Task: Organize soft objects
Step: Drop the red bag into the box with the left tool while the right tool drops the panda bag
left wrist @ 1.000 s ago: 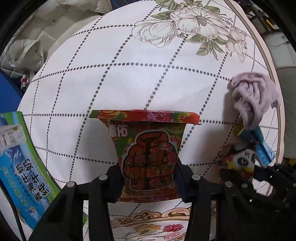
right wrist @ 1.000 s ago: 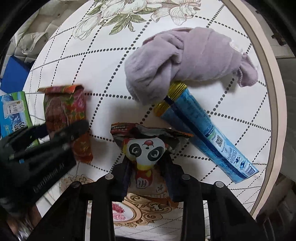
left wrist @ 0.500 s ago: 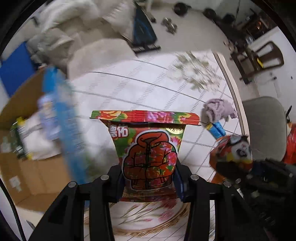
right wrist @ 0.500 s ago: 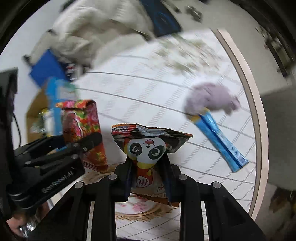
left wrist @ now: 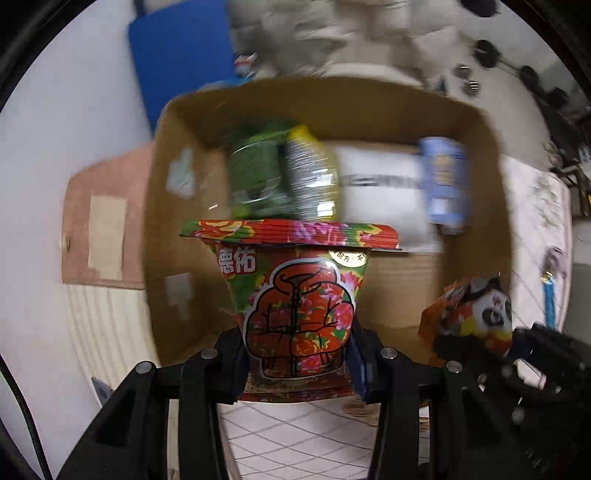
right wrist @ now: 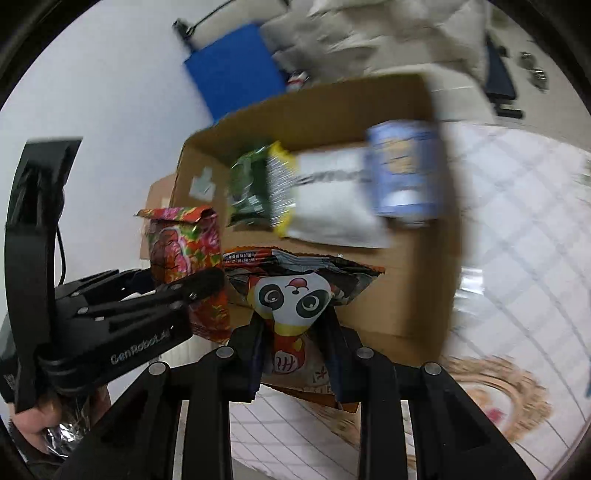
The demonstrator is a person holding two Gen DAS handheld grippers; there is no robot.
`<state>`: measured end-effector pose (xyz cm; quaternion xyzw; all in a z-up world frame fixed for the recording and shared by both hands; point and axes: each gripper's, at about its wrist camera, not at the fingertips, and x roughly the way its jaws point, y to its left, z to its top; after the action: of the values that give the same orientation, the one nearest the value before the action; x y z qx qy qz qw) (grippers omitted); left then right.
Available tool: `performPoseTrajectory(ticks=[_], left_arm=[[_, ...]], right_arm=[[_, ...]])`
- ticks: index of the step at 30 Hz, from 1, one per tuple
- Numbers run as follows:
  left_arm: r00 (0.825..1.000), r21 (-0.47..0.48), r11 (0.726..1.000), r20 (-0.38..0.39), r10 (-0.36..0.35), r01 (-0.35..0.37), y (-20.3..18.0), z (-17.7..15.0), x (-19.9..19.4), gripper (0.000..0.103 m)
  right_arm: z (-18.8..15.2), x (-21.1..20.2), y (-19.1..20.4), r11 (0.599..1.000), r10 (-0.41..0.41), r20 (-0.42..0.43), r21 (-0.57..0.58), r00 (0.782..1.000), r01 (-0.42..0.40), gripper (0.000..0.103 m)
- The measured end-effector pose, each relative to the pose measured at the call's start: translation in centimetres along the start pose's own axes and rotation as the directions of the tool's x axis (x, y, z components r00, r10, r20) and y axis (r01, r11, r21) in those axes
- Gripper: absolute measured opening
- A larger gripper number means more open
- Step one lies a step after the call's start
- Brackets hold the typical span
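Note:
My left gripper is shut on a red floral snack bag and holds it in the air in front of an open cardboard box. My right gripper is shut on a panda snack bag, also held up before the same box. The panda bag shows at the right of the left wrist view, and the floral bag at the left of the right wrist view. The box holds several packets, blurred by motion.
In the box lie a green packet, a white packet and a blue packet. The patterned tablecloth is at the right and below. A blue panel and pale bedding lie beyond the box.
Both grippers have lifted their bags off the table and swung left toward the cardboard box, which now fills both views. The towel and blue tube have dropped out of sight.

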<state>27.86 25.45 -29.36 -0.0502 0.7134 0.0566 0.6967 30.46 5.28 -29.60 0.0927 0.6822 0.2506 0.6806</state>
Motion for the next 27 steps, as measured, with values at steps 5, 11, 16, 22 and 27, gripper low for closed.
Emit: performPoseTrajectory(ticks=[5, 11, 16, 22, 27], left_arm=[[0.997, -0.014, 1.0, -0.076, -0.006, 0.005, 2.5, 1.1, 4.4, 0.041], [0.991, -0.018, 1.0, -0.129, -0.024, 0.022, 3.8, 1.6, 7.2, 0.041], [0.989, -0.024, 0.999, -0.147, -0.033, 0.03, 3.9, 1.7, 8.2, 0.042], [0.98, -0.059, 0.997, -0.189, -0.067, 0.057, 3.9, 2.3, 8.7, 0.048], [0.985, -0.07, 0.996, -0.158, -0.064, 0.054, 4.6, 1.9, 7.4, 0.059]], right_arm=[[1.1, 6.1, 2.3, 0.999, 0.038, -0.069, 0.023, 0.997, -0.037, 0.03], [1.9, 9.7, 1.9, 1.0, -0.003, -0.091, 0.012, 0.996, 0.004, 0.03], [2.3, 10.7, 2.5, 1.0, -0.02, -0.087, -0.007, 0.996, 0.019, 0.03], [2.7, 12.5, 3.3, 0.997, -0.069, -0.15, -0.048, 0.986, 0.063, 0.057], [2.4, 11.9, 3.9, 0.993, -0.112, -0.139, -0.062, 0.984, 0.104, 0.092]])
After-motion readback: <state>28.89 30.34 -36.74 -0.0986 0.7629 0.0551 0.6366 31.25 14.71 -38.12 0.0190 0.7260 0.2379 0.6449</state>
